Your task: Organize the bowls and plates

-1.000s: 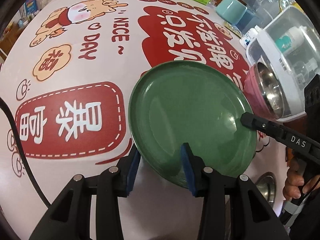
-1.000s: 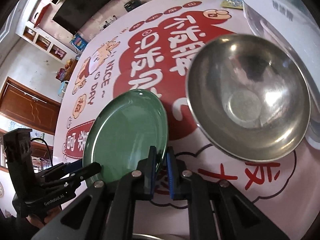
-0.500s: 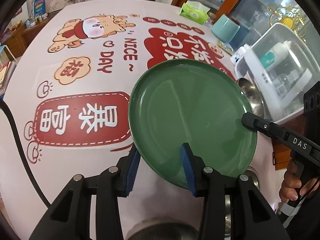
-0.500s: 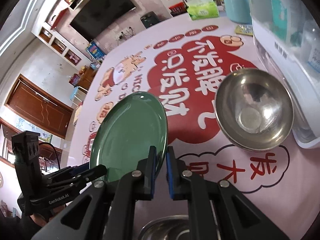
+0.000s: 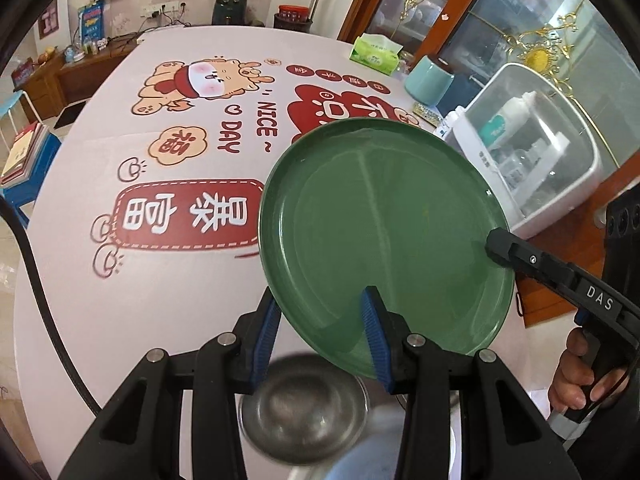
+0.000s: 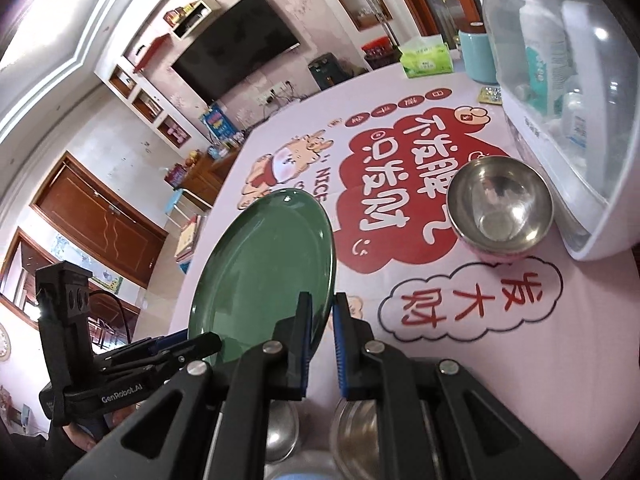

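The green plate (image 5: pixel 384 232) is held up off the counter (image 5: pixel 120 320), tilted, with both grippers on its rim. The right gripper (image 6: pixel 320 320) has its jaws closed on the plate's edge, one blue pad on each face of the rim. In the left wrist view that same gripper reaches in from the right side of the plate, its black tip on the rim, with a hand (image 5: pixel 576 376) around its handle. The left gripper (image 5: pixel 320 320) has its jaws part way apart: one blue pad lies on the plate's upper face and the other sits at the plate's lower left edge, so the rim runs between them. Whether those pads press on the plate I cannot tell.

Below the plate, close to the left gripper, a steel bowl (image 5: pixel 304 412) shows blurred. In the right wrist view, more steel dishes appear under the gripper, next to the plate's near edge; they are too cut off to tell apart.

Beyond the plate, to its right in the right wrist view, a steel bowl with a pink outside (image 6: pixel 500 208) stands upright on the counter, just beside a white box with a clear domed lid (image 6: pixel 560 128) that holds bottles. Farther back from the plate stand a teal cup (image 5: pixel 430 80) and a green tissue pack (image 5: pixel 374 54). The counter carries a pink cloth with red cartoon prints.
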`<state>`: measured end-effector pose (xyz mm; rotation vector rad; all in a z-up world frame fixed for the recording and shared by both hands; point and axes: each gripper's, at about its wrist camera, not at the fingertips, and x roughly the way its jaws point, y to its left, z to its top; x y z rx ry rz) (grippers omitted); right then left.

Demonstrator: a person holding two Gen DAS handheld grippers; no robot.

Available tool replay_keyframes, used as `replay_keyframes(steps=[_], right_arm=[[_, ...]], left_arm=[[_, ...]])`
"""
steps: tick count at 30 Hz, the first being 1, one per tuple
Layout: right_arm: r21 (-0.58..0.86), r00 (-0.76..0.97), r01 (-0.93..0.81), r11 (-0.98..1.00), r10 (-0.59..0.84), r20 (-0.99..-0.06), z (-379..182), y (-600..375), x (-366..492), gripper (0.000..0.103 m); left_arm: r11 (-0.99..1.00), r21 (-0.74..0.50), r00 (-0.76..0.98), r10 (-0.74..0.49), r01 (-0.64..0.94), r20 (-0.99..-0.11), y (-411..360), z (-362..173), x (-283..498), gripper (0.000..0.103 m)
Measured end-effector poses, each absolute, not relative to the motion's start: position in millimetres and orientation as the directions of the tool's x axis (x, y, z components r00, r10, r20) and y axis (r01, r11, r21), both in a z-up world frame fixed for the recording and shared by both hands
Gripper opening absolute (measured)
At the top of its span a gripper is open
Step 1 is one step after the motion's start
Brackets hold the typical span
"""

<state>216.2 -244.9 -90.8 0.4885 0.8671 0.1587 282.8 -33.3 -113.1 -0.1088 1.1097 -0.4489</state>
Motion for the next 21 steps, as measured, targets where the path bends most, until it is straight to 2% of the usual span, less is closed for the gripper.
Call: replay_keyframes(steps=[11, 21], right_arm=[[0.499, 0.691, 0.051, 0.865, 0.330, -0.643, -73.1, -237.1, 146.7, 0.010], [0.515, 0.694, 0.070, 0.854, 0.329, -0.641, -75.4, -236.3, 97.5, 0.010]], left_arm=[[0.896, -0.304, 0.388, -0.419, 0.324, -0.821, -22.8, -87.9, 217.7, 0.040], [0.888, -0.302, 0.407, -0.433, 0.347, -0.804, -21.3, -77.0, 167.9, 0.040]])
